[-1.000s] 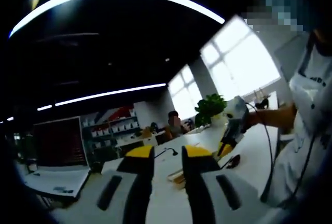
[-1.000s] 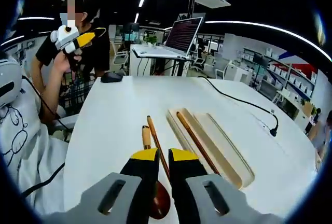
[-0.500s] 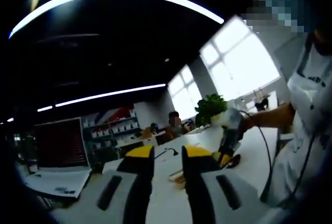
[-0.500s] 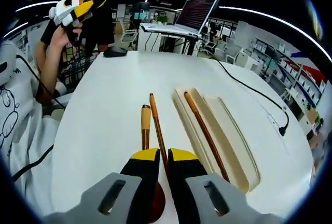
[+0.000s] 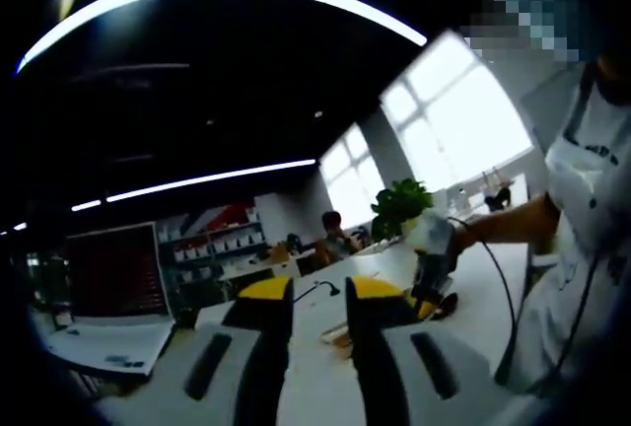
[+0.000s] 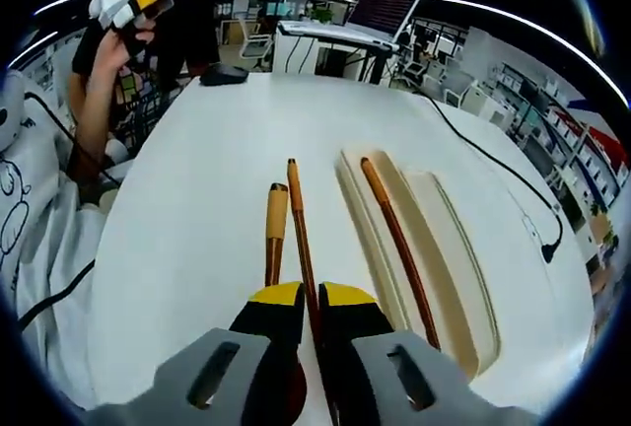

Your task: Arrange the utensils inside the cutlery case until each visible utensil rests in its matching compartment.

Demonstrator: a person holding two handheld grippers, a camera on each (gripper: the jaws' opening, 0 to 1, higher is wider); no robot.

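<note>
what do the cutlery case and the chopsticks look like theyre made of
The cutlery case looks like pale, unvarnished wood or bamboo: cream, matte, softly rounded compartment edges. The chopsticks, one in the case and one on the table, look like lacquered reddish-brown wood with a light sheen, though coated plastic can't be ruled out.

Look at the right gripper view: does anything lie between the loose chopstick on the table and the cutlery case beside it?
Nothing visible does. The loose chopstick lies on bare white table beside the cutlery case, with only tabletop between. The spoon lies on its far side, and the right gripper is already over it.
</note>
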